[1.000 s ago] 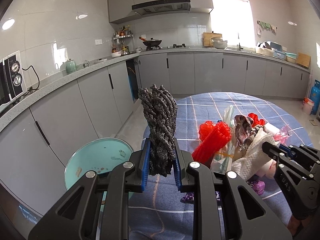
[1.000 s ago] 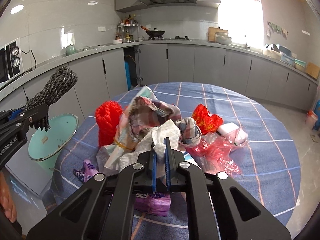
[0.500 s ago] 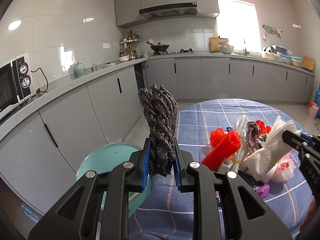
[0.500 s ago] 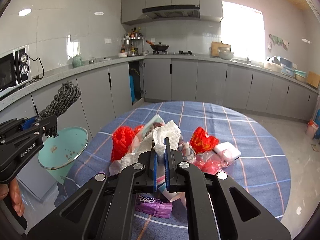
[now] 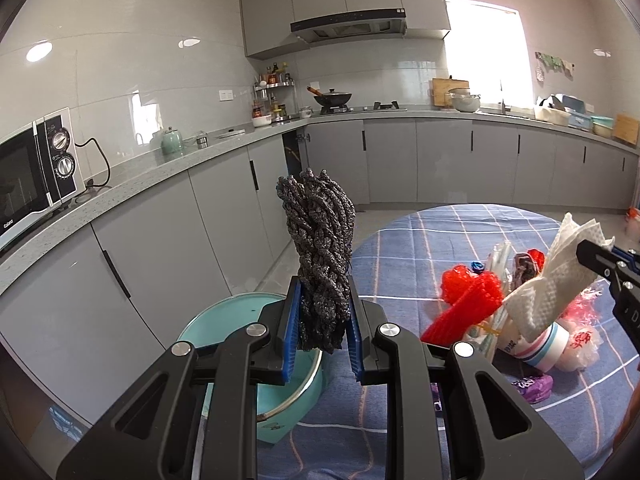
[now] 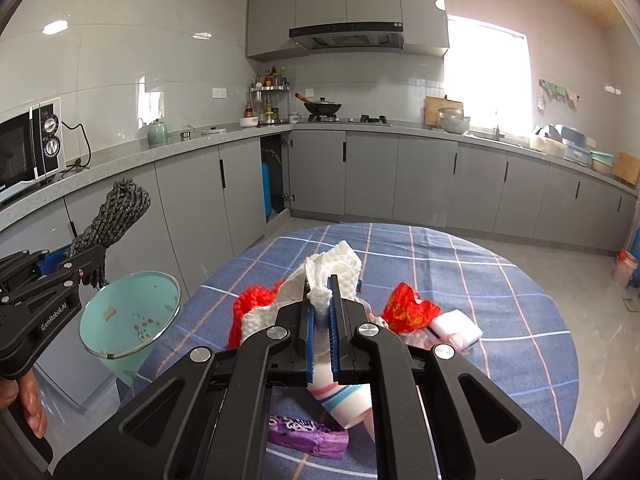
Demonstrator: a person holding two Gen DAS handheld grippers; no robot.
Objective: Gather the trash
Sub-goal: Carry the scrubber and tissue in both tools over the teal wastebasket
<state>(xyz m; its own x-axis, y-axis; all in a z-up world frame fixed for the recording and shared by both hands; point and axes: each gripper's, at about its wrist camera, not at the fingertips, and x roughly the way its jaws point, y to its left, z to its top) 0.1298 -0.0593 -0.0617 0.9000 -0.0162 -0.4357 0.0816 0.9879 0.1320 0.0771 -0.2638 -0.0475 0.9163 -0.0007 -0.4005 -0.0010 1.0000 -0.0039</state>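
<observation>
My left gripper (image 5: 322, 316) is shut on a bundle of dark grey braided rope (image 5: 320, 240) and holds it upright above the teal trash bin (image 5: 240, 320) beside the table. The rope also shows in the right wrist view (image 6: 116, 212). My right gripper (image 6: 320, 304) is shut on a crumpled white paper towel (image 6: 332, 268), which hangs with a striped paper cup (image 6: 344, 400) above the table. The towel shows in the left wrist view (image 5: 556, 276). A trash pile stays on the table: red netting (image 5: 468, 296), red packet (image 6: 408, 312), purple wrapper (image 6: 308, 436).
The round table has a blue checked cloth (image 6: 480, 288). The teal bin (image 6: 128, 316) stands on the floor between the table and the grey cabinets (image 5: 160, 248). A microwave (image 5: 36, 176) sits on the counter at left. A white packet (image 6: 456, 328) lies on the table.
Both grippers have risen. The right gripper lifted the paper towel and cup off the trash pile. The left gripper kept the rope and now sits higher above the bin.
</observation>
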